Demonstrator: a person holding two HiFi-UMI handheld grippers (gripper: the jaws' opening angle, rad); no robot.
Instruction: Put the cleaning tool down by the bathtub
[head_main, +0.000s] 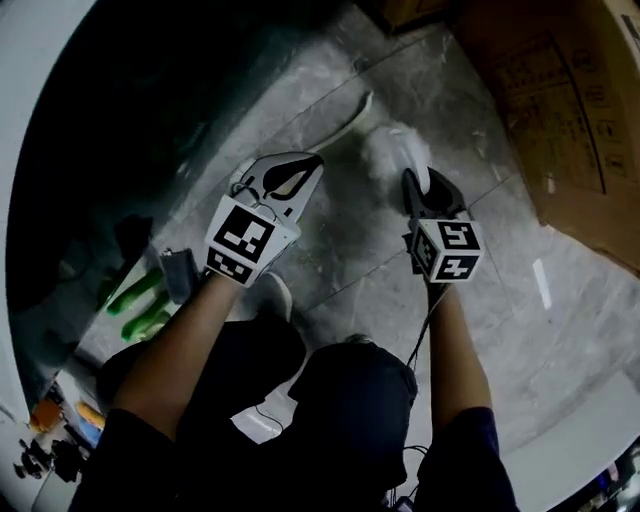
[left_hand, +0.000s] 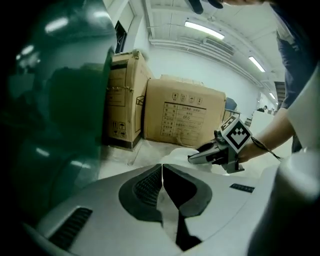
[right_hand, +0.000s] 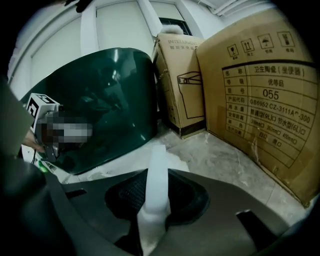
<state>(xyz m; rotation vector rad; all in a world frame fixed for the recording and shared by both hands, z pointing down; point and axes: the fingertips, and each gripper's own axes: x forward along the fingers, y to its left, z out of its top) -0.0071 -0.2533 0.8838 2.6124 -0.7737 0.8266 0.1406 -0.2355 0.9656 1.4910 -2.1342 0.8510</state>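
Cleaning tool (right_hand: 155, 192) first: what lay around it, biggest thing down? the trainee asked.

Grey tiled floor (head_main: 480, 270) was under it, the supervisor said. The dark green bathtub (right_hand: 100, 100) stood close on the tool's left. Two cardboard boxes (right_hand: 250, 95) stood beyond the tool and to its right, well apart from it.

And the tool itself?

Its flat white handle ran forward out of the right gripper (head_main: 410, 182), whose jaws were clamped on it from both sides. In the head view a white fluffy clump (head_main: 395, 150) sat just ahead of those jaws, low by the floor; I took it for the tool's head, though I couldn't tell whether it touched the tiles. The left gripper (left_hand: 162, 170) was on the tool's left, between it and the tub, jaws pressed together on nothing.

How would you have finished well?

I judged the put-down nearly done. I'd have lowered until head and handle both rested on the tiles, the handle lying along the tub wall rather than propped on it, since a leaning handle could slide. Only then would I have parted the jaws, drawing the gripper straight back along the handle so the pads didn't drag it
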